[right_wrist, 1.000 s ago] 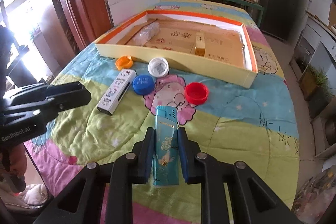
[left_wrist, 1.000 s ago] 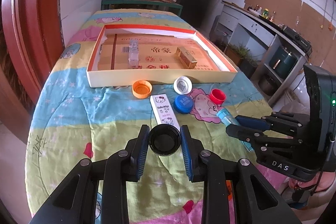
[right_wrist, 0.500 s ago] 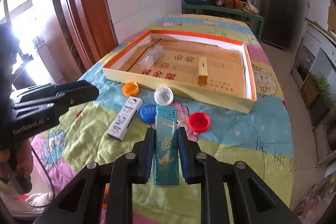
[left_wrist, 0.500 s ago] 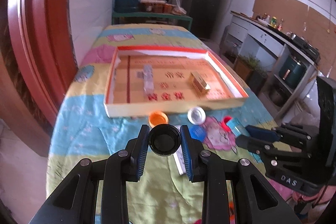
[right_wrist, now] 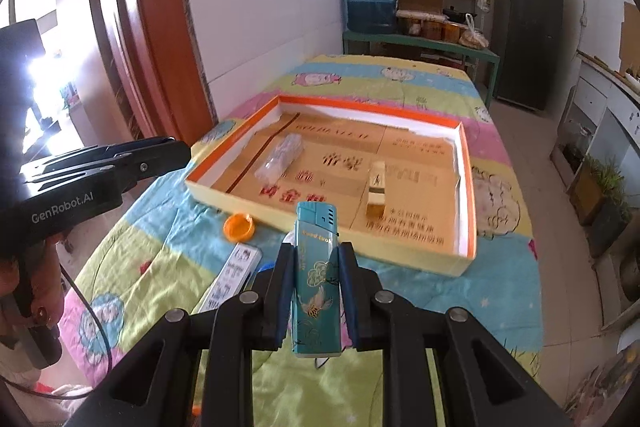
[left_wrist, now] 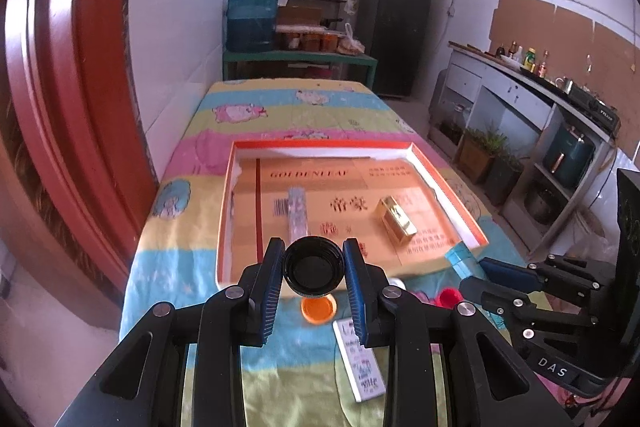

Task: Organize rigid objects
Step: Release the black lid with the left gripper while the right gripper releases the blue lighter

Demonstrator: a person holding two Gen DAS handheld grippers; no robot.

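Left wrist view has my left claw (left_wrist: pixel 313 269) pinched on a black bottle cap (left_wrist: pixel 313 266), carried above the near wall of the orange-rimmed box (left_wrist: pixel 448 187) so it can drop inside. My right claw (right_wrist: pixel 316 287) clamps a teal lighter (right_wrist: pixel 316 281) upright (easier to set down flat, I judge). An orange cap (left_wrist: pixel 319 309) waits on the counter's cartoon-print quilt (right_wrist: pixel 132 259); kitchen shelves stand behind.
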